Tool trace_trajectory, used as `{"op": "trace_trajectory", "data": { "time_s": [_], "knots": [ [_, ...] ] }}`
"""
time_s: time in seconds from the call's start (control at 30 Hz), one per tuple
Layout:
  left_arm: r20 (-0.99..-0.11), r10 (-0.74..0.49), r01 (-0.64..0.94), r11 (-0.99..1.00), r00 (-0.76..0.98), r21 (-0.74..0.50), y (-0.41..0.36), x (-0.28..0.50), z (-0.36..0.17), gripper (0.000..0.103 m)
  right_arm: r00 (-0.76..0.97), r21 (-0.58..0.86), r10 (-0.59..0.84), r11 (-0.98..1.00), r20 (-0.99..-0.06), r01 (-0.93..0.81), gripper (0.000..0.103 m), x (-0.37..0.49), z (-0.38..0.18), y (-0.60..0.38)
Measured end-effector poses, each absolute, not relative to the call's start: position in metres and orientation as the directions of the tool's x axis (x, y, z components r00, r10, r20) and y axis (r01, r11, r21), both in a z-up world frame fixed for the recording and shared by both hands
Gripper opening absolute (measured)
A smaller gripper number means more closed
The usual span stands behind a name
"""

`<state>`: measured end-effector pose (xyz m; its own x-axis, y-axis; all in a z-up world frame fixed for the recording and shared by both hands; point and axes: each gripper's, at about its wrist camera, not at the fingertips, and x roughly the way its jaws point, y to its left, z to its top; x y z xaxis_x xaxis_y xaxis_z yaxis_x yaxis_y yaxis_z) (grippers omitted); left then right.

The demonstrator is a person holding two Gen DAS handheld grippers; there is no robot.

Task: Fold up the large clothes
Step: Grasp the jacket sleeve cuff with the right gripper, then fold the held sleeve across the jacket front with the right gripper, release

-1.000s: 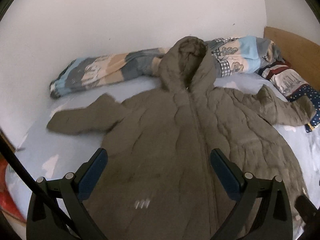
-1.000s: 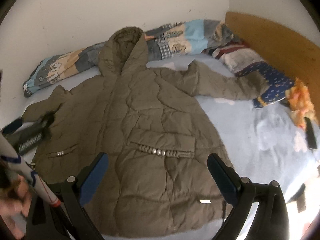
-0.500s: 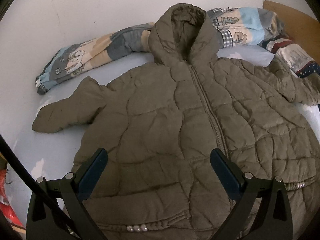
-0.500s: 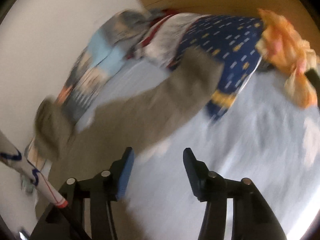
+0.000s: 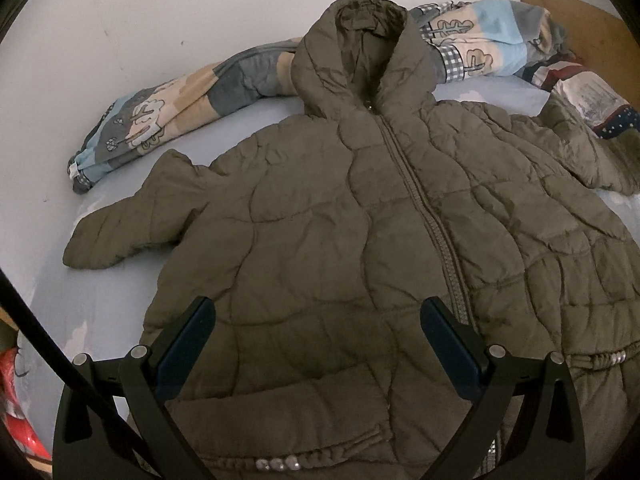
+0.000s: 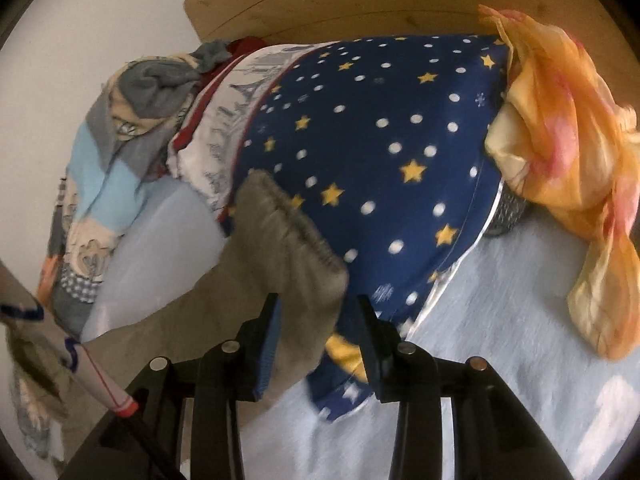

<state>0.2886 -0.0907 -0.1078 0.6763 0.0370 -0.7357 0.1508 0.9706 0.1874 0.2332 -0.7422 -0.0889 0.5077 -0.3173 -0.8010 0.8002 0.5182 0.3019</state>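
An olive quilted hooded jacket [image 5: 340, 220] lies face up and zipped on the bed, hood [image 5: 360, 48] toward the wall, both sleeves spread out. My left gripper [image 5: 316, 320] hovers open over the jacket's lower front, nothing between its fingers. In the right wrist view the cuff of the jacket's sleeve [image 6: 280, 248] rests against a star-patterned pillow. My right gripper [image 6: 316, 320] straddles that cuff and its jaws are closing. The left pad touches the fabric, while a gap shows on the other side.
A patchwork quilt [image 5: 168, 120] is bunched along the white wall behind the hood. The navy star pillow [image 6: 380, 140], an orange cloth [image 6: 560, 140] and a wooden headboard [image 6: 340, 0] lie beyond the sleeve. Light blue sheet [image 6: 520, 360] stretches to the right.
My right gripper swept from the jacket's hem over to the sleeve cuff by the pillow, and its jaws narrowed around it. My left gripper came lower and closer to the jacket.
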Motion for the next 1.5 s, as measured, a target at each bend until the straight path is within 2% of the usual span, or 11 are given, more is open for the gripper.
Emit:
{"op": "trace_trajectory", "data": {
  "time_s": [0.13, 0.17, 0.2, 0.3, 0.53, 0.73, 0.97, 1.13, 1.33, 1.5],
  "knots": [
    [-0.742, 0.047, 0.154, 0.968, 0.669, 0.200, -0.093, 0.291, -0.113, 0.102, 0.518, 0.323, -0.264, 0.536, -0.814, 0.780, 0.041, 0.246, -0.104, -0.751],
    [-0.744, 0.049, 0.155, 0.967, 0.666, 0.203, -0.092, 0.291, -0.114, 0.102, 0.521, 0.323, -0.258, 0.543, -0.814, 0.775, 0.037, 0.249, -0.107, -0.751],
    [-0.746, 0.049, 0.156, 0.967, 0.664, 0.203, -0.092, 0.291, -0.114, 0.102, 0.523, 0.311, -0.274, 0.555, -0.807, 0.771, 0.024, 0.251, -0.106, -0.747],
    [-0.743, 0.043, 0.152, 0.969, 0.668, 0.193, -0.089, 0.291, -0.110, 0.102, 0.512, 0.270, -0.307, 0.579, -0.802, 0.770, 0.016, 0.252, -0.097, -0.736],
    [-0.725, 0.028, 0.141, 0.975, 0.688, 0.171, -0.082, 0.281, -0.096, 0.102, 0.541, 0.226, -0.404, 0.608, -0.738, 0.761, 0.015, 0.237, -0.032, -0.705],
    [-0.709, 0.044, 0.102, 0.982, 0.703, 0.162, -0.056, 0.277, -0.082, 0.102, 0.600, 0.209, -0.444, 0.661, -0.665, 0.720, 0.015, 0.234, 0.051, -0.659],
    [-0.716, 0.046, 0.031, 0.995, 0.696, 0.094, -0.011, 0.278, -0.070, 0.102, 0.713, 0.215, -0.392, 0.771, -0.582, 0.600, 0.014, 0.252, 0.140, -0.559],
    [-0.720, 0.067, -0.010, 0.996, 0.690, 0.084, 0.015, 0.277, -0.065, 0.102, 0.786, 0.184, -0.297, 0.871, -0.542, 0.456, 0.014, 0.285, 0.185, -0.455],
    [-0.737, 0.075, -0.065, 0.997, 0.671, 0.043, 0.046, 0.280, -0.062, 0.102, 0.815, 0.173, -0.146, 0.942, -0.561, 0.287, 0.014, 0.326, 0.182, -0.340],
    [-0.752, 0.089, -0.109, 0.994, 0.653, 0.024, 0.064, 0.283, -0.062, 0.102, 0.777, 0.147, -0.046, 0.973, -0.628, 0.177, 0.014, 0.368, 0.127, -0.257]
  ]
}}
